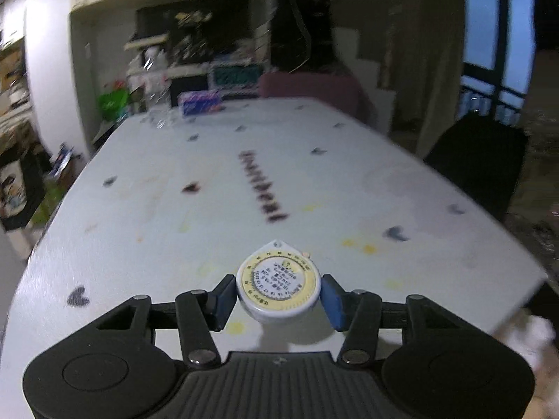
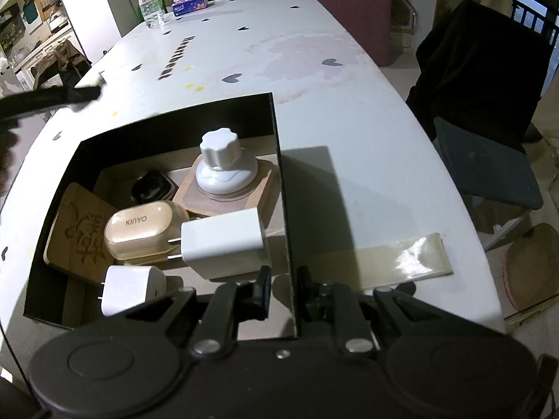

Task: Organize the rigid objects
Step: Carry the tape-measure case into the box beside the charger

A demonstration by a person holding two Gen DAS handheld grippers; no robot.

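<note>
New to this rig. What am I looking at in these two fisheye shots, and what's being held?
There is no robot arm. A person holds one two-finger gripper in each hand, and each gripper carries a camera looking forward along its fingers.

Left wrist view: the left gripper is shut on a round tape measure with a yellow dial, held above the white table printed with hearts. This view is motion-blurred.

Right wrist view: the right gripper pinches the right-hand wall of a black box standing on the same table. Inside lie two white chargers, a large one and a small one, a beige KINYO case, a white knob on a wooden block, and an engraved wooden coaster. A water bottle and a tissue pack stand at the far end.
</note>
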